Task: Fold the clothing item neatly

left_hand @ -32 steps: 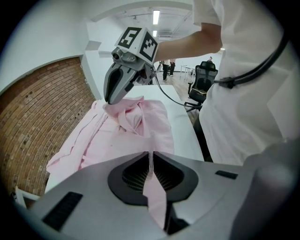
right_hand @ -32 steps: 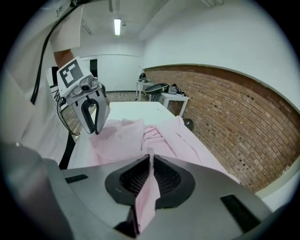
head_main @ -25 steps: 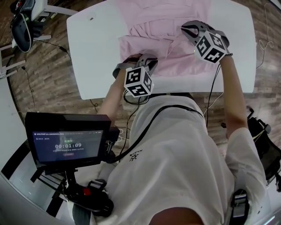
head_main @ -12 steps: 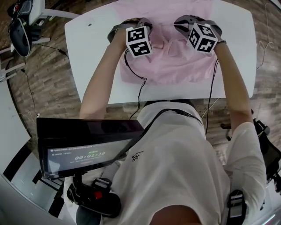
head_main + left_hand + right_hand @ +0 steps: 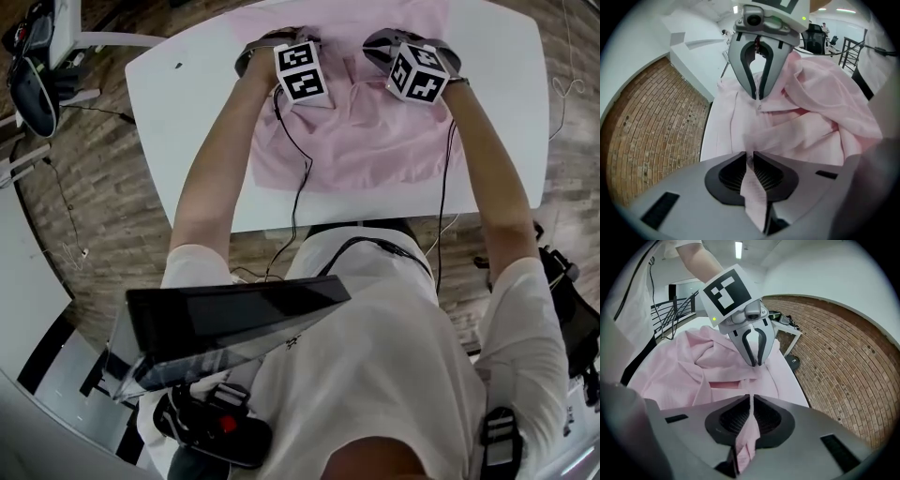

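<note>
A pink shirt point(image 5: 356, 141) lies crumpled and partly doubled over on the white table point(image 5: 187, 122). Both grippers are over its far part, side by side. My left gripper point(image 5: 277, 44) is shut on a strip of pink cloth point(image 5: 754, 187) that runs between its jaws point(image 5: 752, 159). My right gripper point(image 5: 394, 42) is likewise shut on a fold of the shirt point(image 5: 746, 437), pinched between its jaws point(image 5: 751, 401). Each gripper view shows the other gripper opposite, fingertips down on the cloth: the right one point(image 5: 759, 97) and the left one point(image 5: 754, 364). Loose folds point(image 5: 825, 108) bunch up between them.
The table's near edge point(image 5: 356, 211) is just past the shirt's hem. A dark screen on a rig point(image 5: 234, 319) hangs at the person's chest. Cables point(image 5: 298, 159) trail over the shirt from both grippers. Brick-pattern floor point(image 5: 103, 187) surrounds the table, with gear point(image 5: 33, 66) at the upper left.
Both grippers have moved to the far side of the table with cloth in them. The left one came from the shirt's near edge and travelled much farther. The shirt is now doubled over.
</note>
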`<state>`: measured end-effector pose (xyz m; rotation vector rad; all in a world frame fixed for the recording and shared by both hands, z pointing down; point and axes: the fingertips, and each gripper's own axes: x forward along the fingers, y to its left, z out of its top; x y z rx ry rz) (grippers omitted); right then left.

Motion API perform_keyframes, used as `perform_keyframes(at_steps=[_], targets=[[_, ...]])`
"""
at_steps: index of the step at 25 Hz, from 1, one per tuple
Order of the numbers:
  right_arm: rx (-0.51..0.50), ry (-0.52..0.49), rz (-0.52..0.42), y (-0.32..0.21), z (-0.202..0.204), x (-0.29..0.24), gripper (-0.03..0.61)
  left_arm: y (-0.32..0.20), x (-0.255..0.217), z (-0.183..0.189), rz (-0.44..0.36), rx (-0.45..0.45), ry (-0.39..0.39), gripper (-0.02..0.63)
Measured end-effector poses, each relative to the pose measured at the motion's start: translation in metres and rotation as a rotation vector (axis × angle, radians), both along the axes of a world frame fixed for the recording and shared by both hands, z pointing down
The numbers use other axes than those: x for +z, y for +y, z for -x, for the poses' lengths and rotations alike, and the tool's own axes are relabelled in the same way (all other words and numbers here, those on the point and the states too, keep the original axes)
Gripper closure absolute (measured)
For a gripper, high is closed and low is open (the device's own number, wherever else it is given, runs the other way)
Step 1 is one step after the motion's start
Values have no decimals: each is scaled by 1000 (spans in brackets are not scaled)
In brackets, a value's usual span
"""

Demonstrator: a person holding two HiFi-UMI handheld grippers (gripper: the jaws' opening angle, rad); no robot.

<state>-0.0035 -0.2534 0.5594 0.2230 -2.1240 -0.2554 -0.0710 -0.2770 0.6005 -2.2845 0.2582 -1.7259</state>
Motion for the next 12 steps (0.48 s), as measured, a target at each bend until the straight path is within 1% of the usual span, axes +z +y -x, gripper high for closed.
perform_keyframes(at_steps=[1, 3, 4, 5, 6, 7, 12], targets=[[11, 0, 3, -3, -1, 3, 548, -4, -1, 0, -5, -15, 20, 579], [54, -4, 22, -9, -5, 9, 544, -11, -8, 1, -4, -74, 85, 511], [83, -9, 35, -12, -8, 9, 505, -14, -14, 2, 0, -111, 125, 481], [110, -16, 44, -13, -11, 6, 451, -18, -21, 3, 3, -147, 160, 450], [131, -26, 46, -14, -14, 2, 418, -21, -28, 5, 1, -180, 189, 433], [147, -39, 39, -14, -16, -3, 413, -24, -34, 9, -6, -210, 214, 416], [235, -153, -3, -6, -27, -39, 412, -26, -66, 41, -30, -354, 344, 411]])
